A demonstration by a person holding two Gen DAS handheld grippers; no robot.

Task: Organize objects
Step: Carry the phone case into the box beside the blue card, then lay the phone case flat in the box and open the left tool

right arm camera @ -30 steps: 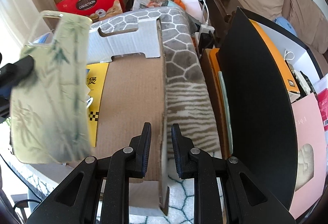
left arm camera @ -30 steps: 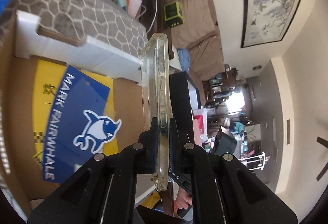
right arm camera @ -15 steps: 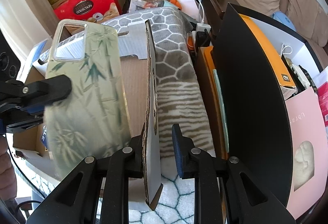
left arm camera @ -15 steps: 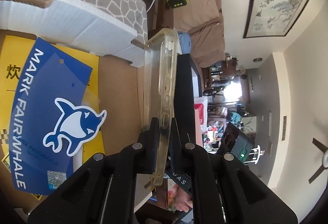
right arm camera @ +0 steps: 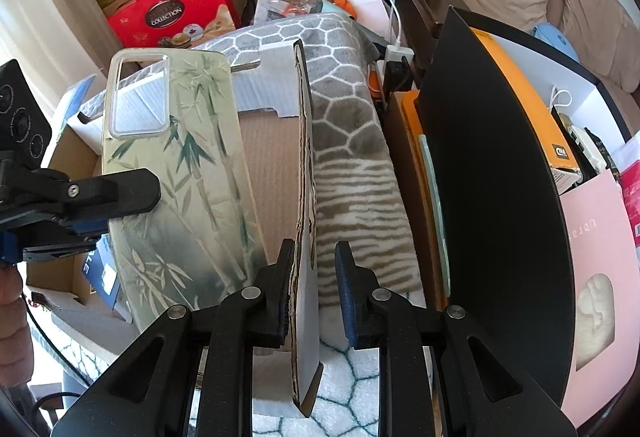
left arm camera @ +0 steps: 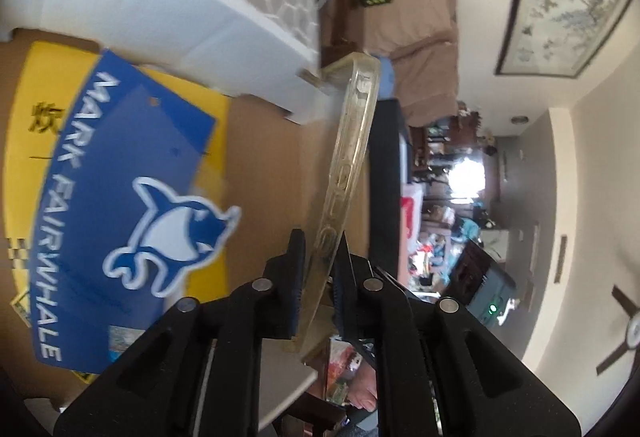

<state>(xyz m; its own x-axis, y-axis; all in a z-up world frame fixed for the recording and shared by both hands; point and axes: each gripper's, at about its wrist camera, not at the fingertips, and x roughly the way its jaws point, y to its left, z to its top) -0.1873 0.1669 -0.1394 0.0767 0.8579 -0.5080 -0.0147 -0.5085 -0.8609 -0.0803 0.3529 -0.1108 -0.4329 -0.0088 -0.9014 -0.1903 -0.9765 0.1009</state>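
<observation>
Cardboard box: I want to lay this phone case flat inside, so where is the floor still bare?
Bare brown floor runs as a strip between the blue card on the yellow sheet and the upright side flap, ending at the white flap. The card and sheet cover the rest of the floor in view.

Both wrist views look close along their fingers, sharing the cardboard box (left arm camera: 272, 157) (right arm camera: 272, 157).

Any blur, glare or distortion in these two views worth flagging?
Left wrist view: the blue whale bag and white foam are smeared by motion blur, the window is blown out, and the phone case edge bows with the fisheye.
Right wrist view: sharp and evenly lit; the bamboo print on the case reads clearly; only the black panel curves near the rim.
</observation>
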